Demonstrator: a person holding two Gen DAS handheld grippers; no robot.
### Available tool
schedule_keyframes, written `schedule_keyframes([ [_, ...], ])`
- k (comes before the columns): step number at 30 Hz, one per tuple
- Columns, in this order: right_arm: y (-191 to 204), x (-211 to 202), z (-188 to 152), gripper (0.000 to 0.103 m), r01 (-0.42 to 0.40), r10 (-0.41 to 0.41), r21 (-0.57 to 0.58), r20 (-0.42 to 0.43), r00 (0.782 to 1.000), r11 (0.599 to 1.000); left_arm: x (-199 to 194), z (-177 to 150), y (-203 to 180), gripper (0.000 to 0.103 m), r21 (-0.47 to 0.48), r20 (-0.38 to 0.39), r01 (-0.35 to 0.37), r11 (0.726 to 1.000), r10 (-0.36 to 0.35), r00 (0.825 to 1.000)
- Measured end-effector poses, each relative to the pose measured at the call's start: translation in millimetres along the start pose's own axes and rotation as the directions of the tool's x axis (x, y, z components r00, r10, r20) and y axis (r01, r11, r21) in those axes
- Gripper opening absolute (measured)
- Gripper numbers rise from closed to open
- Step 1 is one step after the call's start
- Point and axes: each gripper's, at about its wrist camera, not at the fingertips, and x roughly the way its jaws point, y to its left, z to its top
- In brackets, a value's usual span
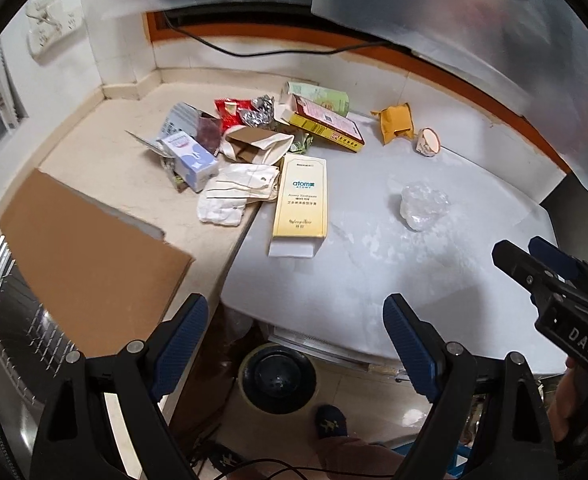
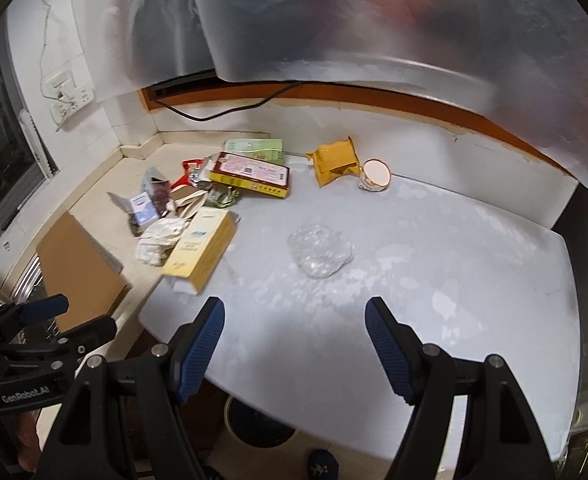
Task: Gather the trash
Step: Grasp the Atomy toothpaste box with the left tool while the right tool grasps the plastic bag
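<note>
Trash lies in a heap at the back left: a yellow toothpaste box (image 1: 300, 200) (image 2: 199, 246), a red and yellow flat box (image 1: 326, 124) (image 2: 249, 174), a small blue and white carton (image 1: 191, 158), crumpled white paper (image 1: 233, 196) and foil wrappers. Apart from the heap are a crumpled clear plastic wad (image 1: 424, 206) (image 2: 320, 250), a yellow packet (image 1: 396, 122) (image 2: 336, 162) and a tipped paper cup (image 1: 428, 142) (image 2: 375, 175). My left gripper (image 1: 296, 320) (image 2: 87, 314) is open over the table's near edge. My right gripper (image 2: 294, 312) (image 1: 518, 246) is open short of the plastic wad. Neither holds anything.
A white table (image 1: 374, 272) butts against a beige counter (image 1: 105, 152), where a cardboard sheet (image 1: 89, 256) lies. A dark round bin (image 1: 277, 376) stands on the floor under the table's front edge, next to a slippered foot (image 1: 330, 422). A cable runs along the back wall.
</note>
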Motion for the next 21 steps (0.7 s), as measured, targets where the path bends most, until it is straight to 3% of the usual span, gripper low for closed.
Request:
schedule_keyframes([
  [9, -35, 83, 31, 0.073, -0.015, 0.017, 0.025, -0.084, 0.996, 1.0, 68, 49, -6, 0.088, -0.009, -0.055, 0.007, 1.0, -0.007, 0.998],
  [13, -39, 114, 38, 0.073, -0.038, 0.039, 0.012, -0.123, 0.992, 0.999, 99, 62, -8, 0.088, -0.028, -0.107, 0.03, 0.999, -0.032, 0.994],
  [19, -29, 147, 43, 0.073, -0.069, 0.062, -0.038, -0.155, 0.986, 0.997, 142, 74, -9, 0.088, -0.027, -0.176, -0.01, 1.0, 0.005, 0.984],
  [21, -25, 157, 42, 0.062, -0.065, 0.054, -0.061, -0.172, 0.984, 0.996, 154, 77, -9, 0.088, -0.03, -0.203, -0.017, 0.999, 0.011, 0.979],
])
